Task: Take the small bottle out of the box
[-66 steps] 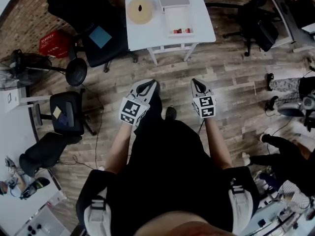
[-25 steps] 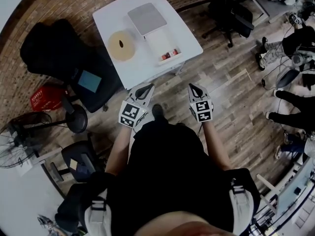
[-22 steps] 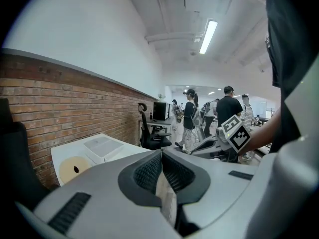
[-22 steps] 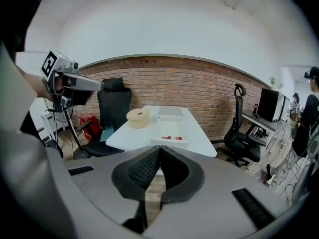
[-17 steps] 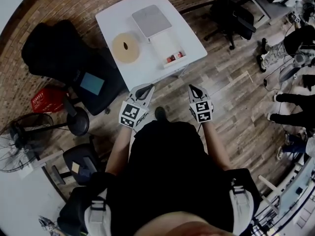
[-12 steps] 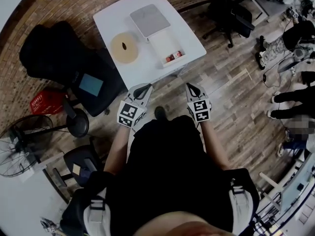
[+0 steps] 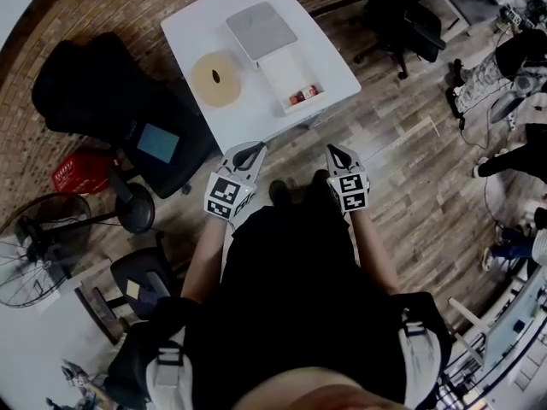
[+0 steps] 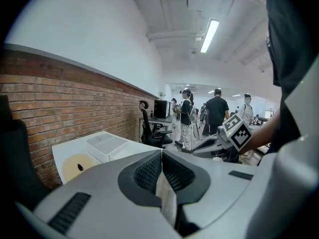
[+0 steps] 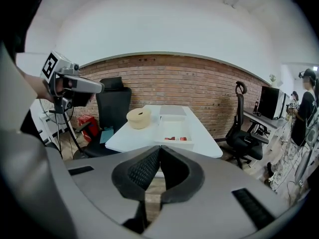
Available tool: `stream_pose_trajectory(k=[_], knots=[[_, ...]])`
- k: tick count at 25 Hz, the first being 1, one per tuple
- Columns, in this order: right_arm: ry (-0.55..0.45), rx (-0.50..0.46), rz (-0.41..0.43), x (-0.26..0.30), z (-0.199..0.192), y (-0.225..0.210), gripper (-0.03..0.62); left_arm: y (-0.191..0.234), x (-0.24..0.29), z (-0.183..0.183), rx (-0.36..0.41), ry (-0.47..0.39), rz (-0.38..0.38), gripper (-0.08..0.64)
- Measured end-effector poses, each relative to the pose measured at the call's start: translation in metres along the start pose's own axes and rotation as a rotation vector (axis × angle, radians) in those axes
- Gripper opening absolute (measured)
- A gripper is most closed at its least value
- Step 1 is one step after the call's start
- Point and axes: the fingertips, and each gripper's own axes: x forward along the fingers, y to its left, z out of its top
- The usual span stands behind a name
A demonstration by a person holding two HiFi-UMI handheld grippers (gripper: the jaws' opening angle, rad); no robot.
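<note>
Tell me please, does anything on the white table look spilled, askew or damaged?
Nothing stands out. The open box sits flat on the table, with small bottles inside at its near end. What looks like its grey lid and a tan roll lie beside it.

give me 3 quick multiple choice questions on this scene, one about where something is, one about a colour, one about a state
1. In the head view, where is the tan roll?
A) on the table, left of the box
B) inside the box
C) on the floor

2. What colour are the bottles in the box?
A) blue
B) red
C) green

3. How do the left gripper jaws stand?
A) wide apart
B) closed on a bottle
C) together, with nothing between them

Answers:
1 A: the roll sits on the tabletop beside the box, on its left.
2 B: the bottles show red at the box's near end.
3 C: the left gripper view shows the pads meeting with nothing between them.
</note>
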Motion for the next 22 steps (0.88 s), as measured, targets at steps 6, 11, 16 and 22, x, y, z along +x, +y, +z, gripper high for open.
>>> stream_pose_trajectory(k=[6, 11, 16, 22], knots=[[0.008, -0.035, 0.07, 0.014, 0.003, -0.003, -0.002, 0.001, 0.004, 0.001, -0.021, 0.013, 0.051, 0.021], [-0.006, -0.058, 0.131, 0.027, 0.013, -0.014, -0.002, 0.003, 0.014, 0.008, -0.037, 0.025, 0.1, 0.021], [0.001, -0.066, 0.174, 0.032, 0.02, -0.043, -0.002, 0.0, 0.04, 0.029, -0.041, 0.045, 0.134, 0.021], [0.013, -0.091, 0.2, 0.033, 0.015, -0.101, -0.002, -0.019, 0.087, 0.052, -0.038, 0.046, 0.145, 0.021]])
